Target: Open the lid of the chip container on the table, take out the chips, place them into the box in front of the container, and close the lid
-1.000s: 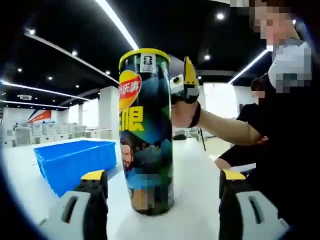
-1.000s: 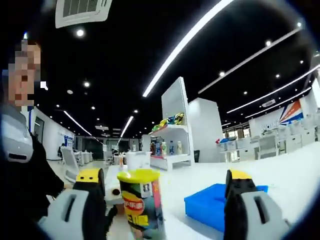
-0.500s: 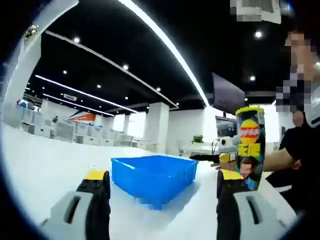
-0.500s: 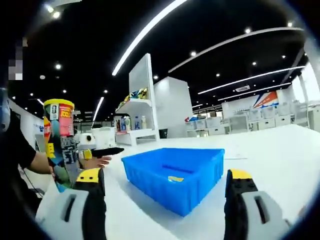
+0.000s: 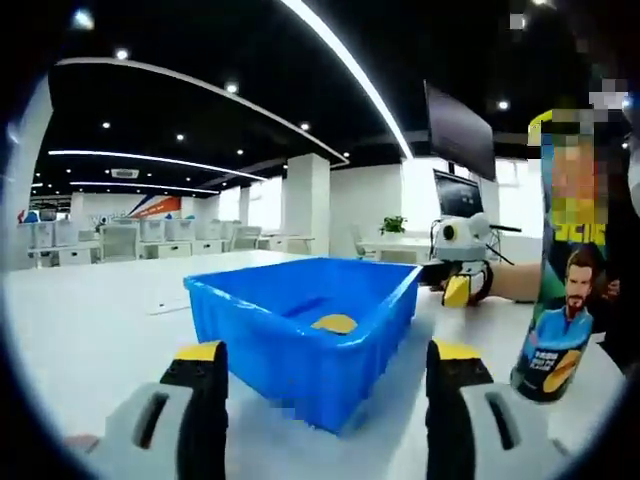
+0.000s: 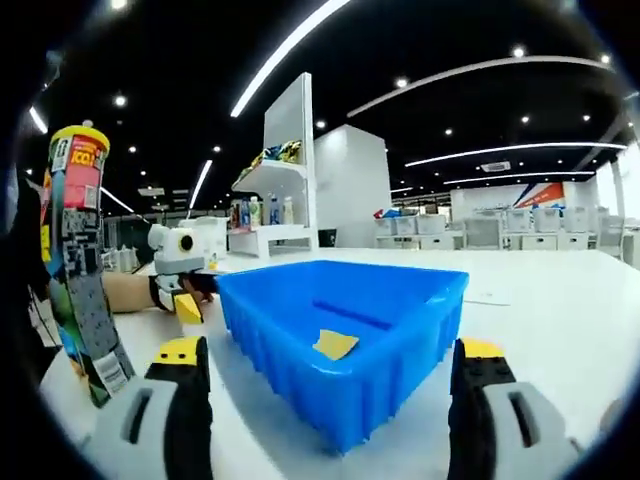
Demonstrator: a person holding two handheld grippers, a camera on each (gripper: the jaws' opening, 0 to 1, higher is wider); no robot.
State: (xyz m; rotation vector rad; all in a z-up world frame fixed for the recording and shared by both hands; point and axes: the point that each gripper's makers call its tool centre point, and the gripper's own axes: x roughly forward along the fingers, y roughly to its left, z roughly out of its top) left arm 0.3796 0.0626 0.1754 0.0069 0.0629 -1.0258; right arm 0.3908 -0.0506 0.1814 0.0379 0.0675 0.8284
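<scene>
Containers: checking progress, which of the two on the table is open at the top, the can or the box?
The blue box: it has no cover and a yellow chip lies inside. The tall can has its yellow lid on.

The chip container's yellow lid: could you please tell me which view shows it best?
The right gripper view: the chip container stands whole at the left, its yellow lid plainly on top. In the left gripper view the container sits at the right edge, its upper part blurred, so the lid is hard to make out.
</scene>
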